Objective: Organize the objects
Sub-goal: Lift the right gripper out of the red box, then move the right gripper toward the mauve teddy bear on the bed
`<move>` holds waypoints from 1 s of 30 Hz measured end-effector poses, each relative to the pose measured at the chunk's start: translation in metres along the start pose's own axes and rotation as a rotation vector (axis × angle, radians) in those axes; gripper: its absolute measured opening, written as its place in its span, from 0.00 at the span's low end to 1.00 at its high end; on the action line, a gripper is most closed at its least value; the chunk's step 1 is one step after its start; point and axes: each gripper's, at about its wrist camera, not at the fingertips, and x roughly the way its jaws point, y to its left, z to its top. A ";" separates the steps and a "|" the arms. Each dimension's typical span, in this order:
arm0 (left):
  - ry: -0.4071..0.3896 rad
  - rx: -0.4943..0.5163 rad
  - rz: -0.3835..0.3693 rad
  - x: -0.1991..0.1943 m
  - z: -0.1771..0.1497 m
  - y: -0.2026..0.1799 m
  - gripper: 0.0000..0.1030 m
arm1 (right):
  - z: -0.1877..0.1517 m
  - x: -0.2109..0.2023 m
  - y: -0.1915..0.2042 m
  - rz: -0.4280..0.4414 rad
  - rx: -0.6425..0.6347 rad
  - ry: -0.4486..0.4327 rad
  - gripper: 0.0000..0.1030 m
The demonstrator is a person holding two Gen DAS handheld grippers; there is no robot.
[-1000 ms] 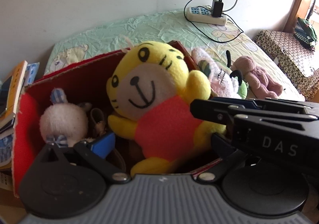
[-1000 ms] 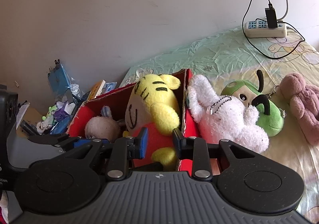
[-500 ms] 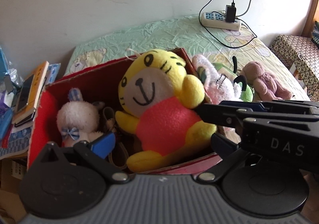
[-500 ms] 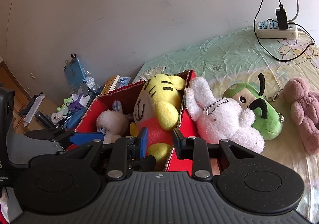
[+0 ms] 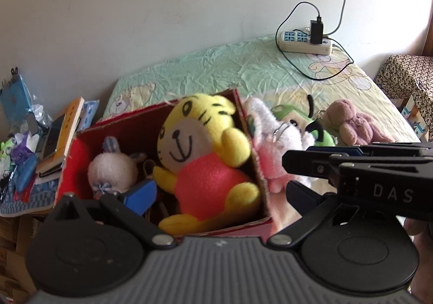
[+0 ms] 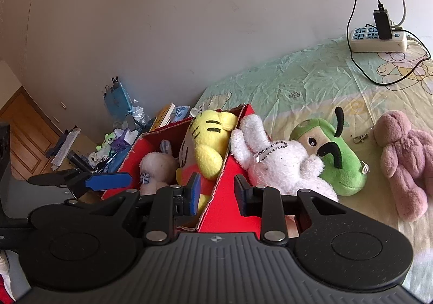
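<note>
A red cardboard box (image 5: 238, 225) (image 6: 230, 212) stands at the bed's edge. It holds a yellow tiger plush (image 5: 205, 152) (image 6: 211, 141) in a red shirt and a small white bunny (image 5: 113, 168) (image 6: 157, 168). Outside it, a white fluffy rabbit (image 6: 284, 168) leans on the box's right wall. A green plush (image 6: 338, 163) and a mauve bear (image 6: 406, 163) lie further right. My left gripper (image 5: 220, 190) is wide open in front of the box, empty. My right gripper (image 6: 217, 193) stands half open before the box's near corner, touching nothing.
A power strip (image 5: 305, 41) with a charger and cable lies at the back of the green sheet (image 5: 243, 68). Books (image 5: 62, 130) and small clutter (image 6: 116, 141) crowd a low surface left of the box. A patterned stool (image 5: 406, 74) stands at the far right.
Both grippers have drawn back from the box, so it and the plush toys look smaller. More of the clutter on the left has come into view. Neither gripper's opening has changed.
</note>
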 end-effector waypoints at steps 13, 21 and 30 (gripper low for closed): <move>0.013 0.060 -0.088 0.005 0.011 -0.075 0.99 | -0.006 -0.045 -0.066 -0.063 0.082 -0.016 0.30; 0.117 0.081 -0.201 0.043 0.016 -0.119 0.97 | -0.010 -0.063 -0.108 -0.138 0.147 -0.021 0.30; 0.207 0.098 -0.273 0.085 0.023 -0.158 0.97 | -0.011 -0.071 -0.153 -0.222 0.217 -0.017 0.30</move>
